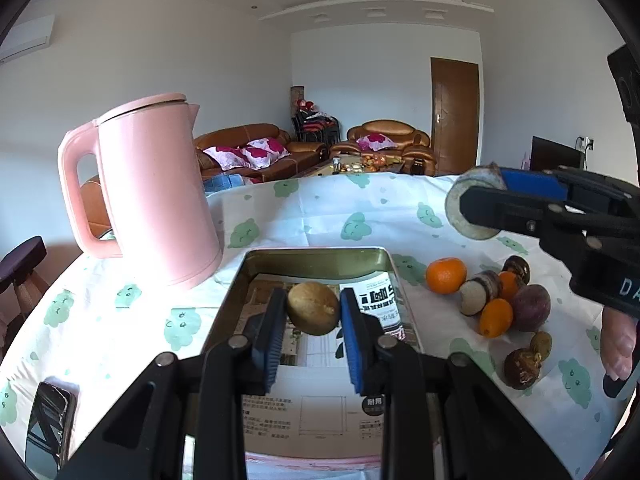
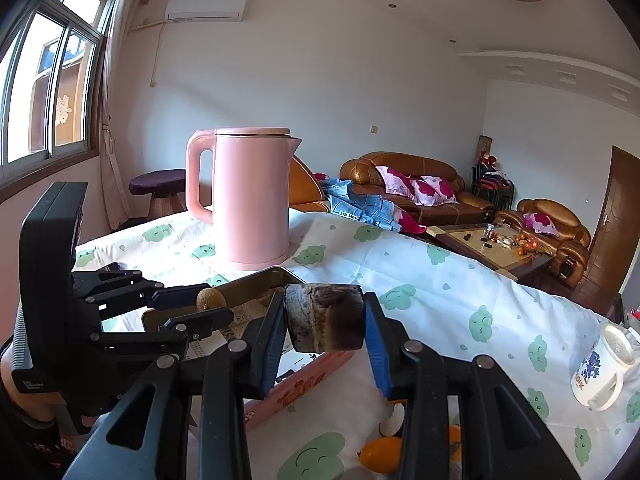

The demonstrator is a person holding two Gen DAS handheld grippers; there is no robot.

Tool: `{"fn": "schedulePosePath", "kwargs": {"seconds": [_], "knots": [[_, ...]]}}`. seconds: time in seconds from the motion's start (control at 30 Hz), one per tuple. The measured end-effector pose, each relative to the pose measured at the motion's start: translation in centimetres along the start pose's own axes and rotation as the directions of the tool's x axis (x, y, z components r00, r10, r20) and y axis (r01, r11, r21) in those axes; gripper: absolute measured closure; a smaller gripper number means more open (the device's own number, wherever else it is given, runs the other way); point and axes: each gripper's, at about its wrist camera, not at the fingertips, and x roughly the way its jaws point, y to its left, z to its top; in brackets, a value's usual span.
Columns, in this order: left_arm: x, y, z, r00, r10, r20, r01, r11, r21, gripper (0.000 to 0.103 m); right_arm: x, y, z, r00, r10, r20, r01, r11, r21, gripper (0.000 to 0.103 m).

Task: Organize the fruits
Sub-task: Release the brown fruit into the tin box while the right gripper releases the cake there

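My left gripper (image 1: 312, 300) is shut on a round brown-green fruit (image 1: 313, 314), held over a rectangular metal tin (image 1: 316, 255) lined with printed paper. My right gripper (image 2: 323, 312) is shut on a short cut chunk of dark-skinned cane (image 2: 325, 322), held above the tablecloth right of the tin. In the left wrist view the right gripper (image 1: 480, 190) comes in from the right with that chunk (image 1: 470, 210). Loose fruit lies right of the tin: an orange (image 1: 446, 275), another cane piece (image 1: 478, 293), a kumquat (image 1: 496, 317), a purple fruit (image 1: 530, 307) and dark brown bulbs (image 1: 520, 368).
A pink kettle (image 1: 156, 192) stands left of the tin's far end. A phone (image 1: 50, 420) lies near the table's left front edge. A white mug (image 2: 604, 368) lies on its side at the far right. A pink box (image 2: 304, 384) sits under the tin.
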Motion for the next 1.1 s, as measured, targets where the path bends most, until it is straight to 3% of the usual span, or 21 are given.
{"fn": "schedulePosePath", "kwargs": {"seconds": [0.67, 1.1], "knots": [[4.0, 2.9, 0.2, 0.992, -0.017, -0.124, 0.014, 1.0, -0.024, 0.075, 5.6, 2.5, -0.5, 0.992, 0.056, -0.109, -0.059, 0.998, -0.017, 0.064], [5.0, 3.3, 0.1, 0.986, -0.02, -0.165, 0.017, 1.0, -0.019, 0.075, 7.9, 3.5, -1.3, 0.982, 0.078, -0.173, -0.084, 0.996, -0.024, 0.064]]}}
